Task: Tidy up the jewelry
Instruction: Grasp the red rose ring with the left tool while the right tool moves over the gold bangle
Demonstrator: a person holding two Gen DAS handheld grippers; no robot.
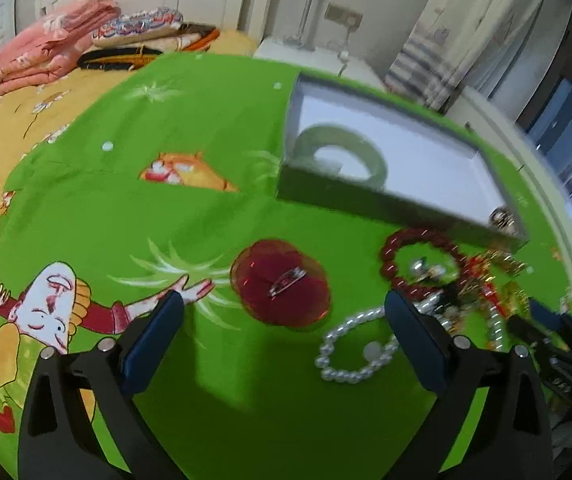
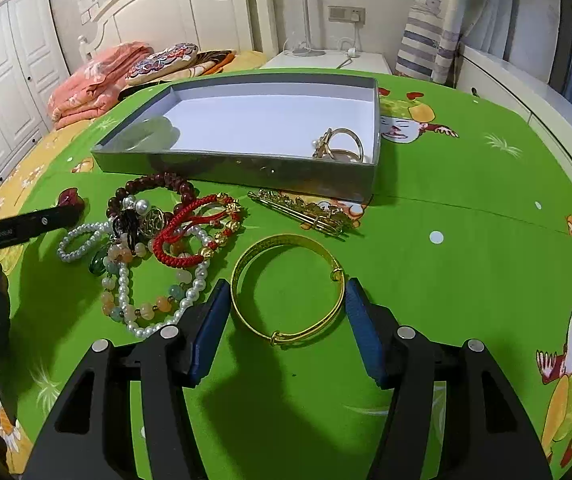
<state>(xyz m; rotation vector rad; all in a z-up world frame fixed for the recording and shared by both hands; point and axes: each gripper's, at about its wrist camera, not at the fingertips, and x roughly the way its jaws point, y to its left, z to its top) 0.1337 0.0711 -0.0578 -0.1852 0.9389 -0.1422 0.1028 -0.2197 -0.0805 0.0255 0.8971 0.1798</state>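
A grey shallow box [image 2: 237, 170] with a white floor sits on the green cloth; it holds a pale green bangle [image 1: 340, 152] and gold rings [image 2: 342, 144]. My right gripper [image 2: 288, 294] is open, its fingers on either side of a gold bangle [image 2: 286, 286] lying flat. A tangle of pearl, red cord and dark bead bracelets [image 2: 153, 236] lies to its left, with a gold hairpin [image 2: 306, 210] by the box. My left gripper [image 1: 283, 304] is open above the cloth, with a red flower brooch [image 1: 279, 282] between its fingertips and a pearl bracelet [image 1: 350, 354] by its right finger.
The green cartoon cloth [image 2: 466, 208] covers a bed. Folded pink blankets [image 2: 89, 80] and pillows lie at the headboard. A white nightstand [image 2: 326, 60] and curtain stand behind. The left gripper's arm [image 2: 17, 228] shows at the left of the right wrist view.
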